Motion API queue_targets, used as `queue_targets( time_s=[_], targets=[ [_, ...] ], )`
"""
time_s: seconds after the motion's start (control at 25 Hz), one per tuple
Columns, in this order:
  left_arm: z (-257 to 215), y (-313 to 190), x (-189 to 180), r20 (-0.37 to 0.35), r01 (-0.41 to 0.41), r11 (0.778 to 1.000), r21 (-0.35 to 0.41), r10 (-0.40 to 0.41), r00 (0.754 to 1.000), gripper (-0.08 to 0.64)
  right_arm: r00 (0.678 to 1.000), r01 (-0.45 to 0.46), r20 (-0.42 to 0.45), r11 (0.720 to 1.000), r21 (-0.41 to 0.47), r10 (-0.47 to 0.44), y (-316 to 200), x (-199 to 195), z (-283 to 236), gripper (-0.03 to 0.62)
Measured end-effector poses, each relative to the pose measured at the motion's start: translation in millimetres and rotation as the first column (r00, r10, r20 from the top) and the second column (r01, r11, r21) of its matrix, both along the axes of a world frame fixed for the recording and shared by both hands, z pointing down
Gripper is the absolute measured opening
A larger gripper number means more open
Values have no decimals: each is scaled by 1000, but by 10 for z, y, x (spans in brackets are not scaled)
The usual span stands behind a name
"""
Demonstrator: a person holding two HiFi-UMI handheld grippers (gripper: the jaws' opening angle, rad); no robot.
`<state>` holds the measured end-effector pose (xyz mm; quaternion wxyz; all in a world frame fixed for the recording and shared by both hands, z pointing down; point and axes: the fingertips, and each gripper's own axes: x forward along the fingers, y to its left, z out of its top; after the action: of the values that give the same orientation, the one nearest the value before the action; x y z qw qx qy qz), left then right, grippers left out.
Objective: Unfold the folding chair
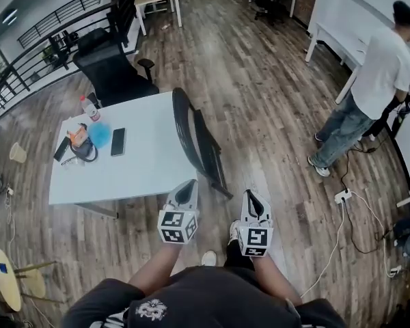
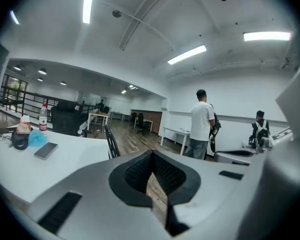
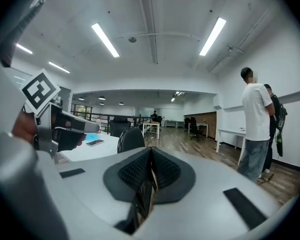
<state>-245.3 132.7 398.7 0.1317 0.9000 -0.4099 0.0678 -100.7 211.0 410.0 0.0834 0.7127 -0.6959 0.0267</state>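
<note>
The black folding chair (image 1: pixel 199 145) leans, apparently folded flat, against the white surface's (image 1: pixel 147 166) edge. The left tongs (image 1: pixel 186 193) and right tongs (image 1: pixel 253 202) hover short of it, closed and empty. The approach is in hand; next, the tongs must open and grip the frame.

A white table (image 1: pixel 147 173) stood on the wood-plank floor (image 1: pixel 260 94). On its left part a black phone (image 1: pixel 118 141) lay flat, just beside a blue cloth (image 1: pixel 100 134). A water bottle (image 1: pixel 90 108) stood upright near the far edge. A black office chair (image 1: pixel 113 70) stood behind the table. A person in a white T-shirt (image 1: pixel 383 67) stood well apart at right, with a white power strip (image 1: pixel 342 196) on the floor near their feet.
</note>
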Motion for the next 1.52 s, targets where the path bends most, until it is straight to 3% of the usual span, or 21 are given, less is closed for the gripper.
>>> queue_targets(
  time_s=[0.2, 0.4, 0.56, 0.68, 0.88, 1.04, 1.16, 1.24, 1.4, 1.52],
  targets=[
    [13, -555, 9, 11, 111, 994, -1, -111, 994, 5, 994, 109, 23, 994, -4, -109, -735, 54, 44, 15],
    [-57, -1058, 172, -8, 180, 983, 20, -180, 984, 6, 970, 241, 53, 970, -35, -239, -1409, 146, 160, 15],
    [-2, -1411, 173, 13, 270, 962, -28, -270, 963, 6, 957, 285, 63, 958, -43, -282, -1918, 250, 188, 15],
    [101, -1662, 128, 90, 336, 940, -56, -330, 940, 6, 948, 313, 74, 948, -62, -309, -2243, 242, 269, 15],
    [77, -2073, 10, 138, 415, 907, -71, -403, 905, 13, 936, 351, 85, 925, -150, -341, -2657, 96, 547, 15],
    [94, -2426, -32, 154, 388, 915, -113, -370, 916, 121, 933, 360, 83, 907, -220, -350, -3011, -41, 813, 15],
    [232, -2652, -83, 178, 361, 915, -180, -331, 927, 165, 924, 383, 117, 877, -290, -365, -3233, -220, 1077, 26],
    [318, -2824, -78, 177, 337, 911, -236, -301, 937, 202, 918, 397, 140, 852, -342, -371, -3431, -336, 1247, 162],
    [490, -3107, -30, 166, 274, 898, -344, -229, 959, 210, 928, 371, 146, 800, -472, -344, -3805, -500, 1712, 229],
    [592, -3242, 26, 196, 237, 886, -398, -170, 966, 212, 937, 340, 144, 735, -586, -318, -3998, -578, 2094, 260]
  ],
)
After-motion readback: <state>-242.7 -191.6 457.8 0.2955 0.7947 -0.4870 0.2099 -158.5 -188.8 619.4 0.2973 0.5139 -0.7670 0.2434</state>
